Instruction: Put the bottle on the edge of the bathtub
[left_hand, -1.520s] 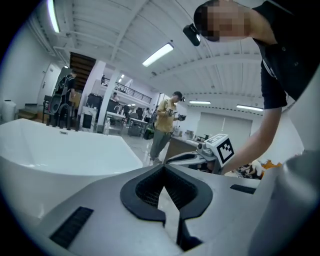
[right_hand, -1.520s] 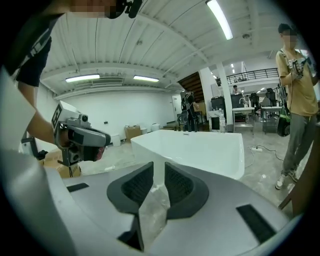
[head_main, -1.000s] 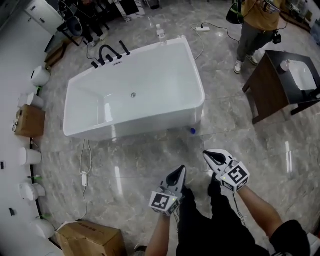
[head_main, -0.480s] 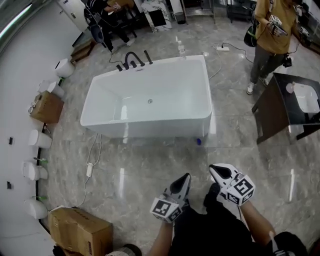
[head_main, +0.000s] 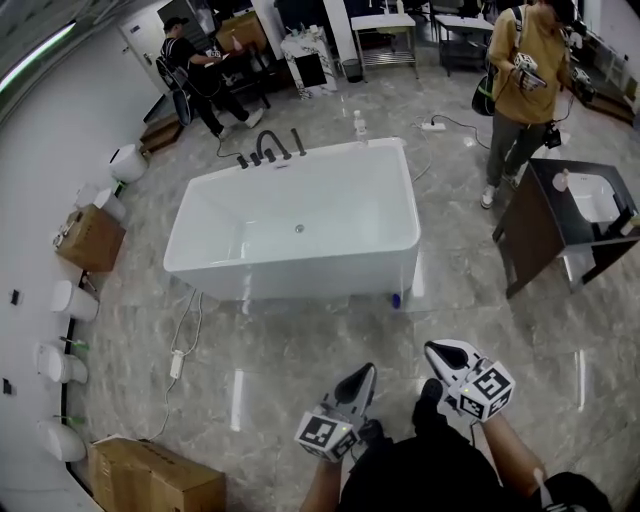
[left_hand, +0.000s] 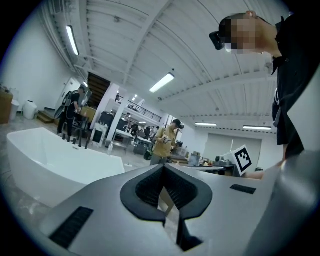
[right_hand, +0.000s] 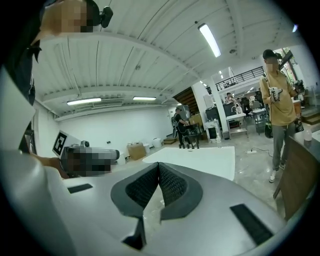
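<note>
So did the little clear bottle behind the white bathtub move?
No. The small clear bottle stands beside the white bathtub's far right corner, same as before; only the camera's view shifted.

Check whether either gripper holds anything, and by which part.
Nothing is held: the left gripper and the right gripper both have jaws shut and empty. The bottle stands beyond the bathtub.
</note>
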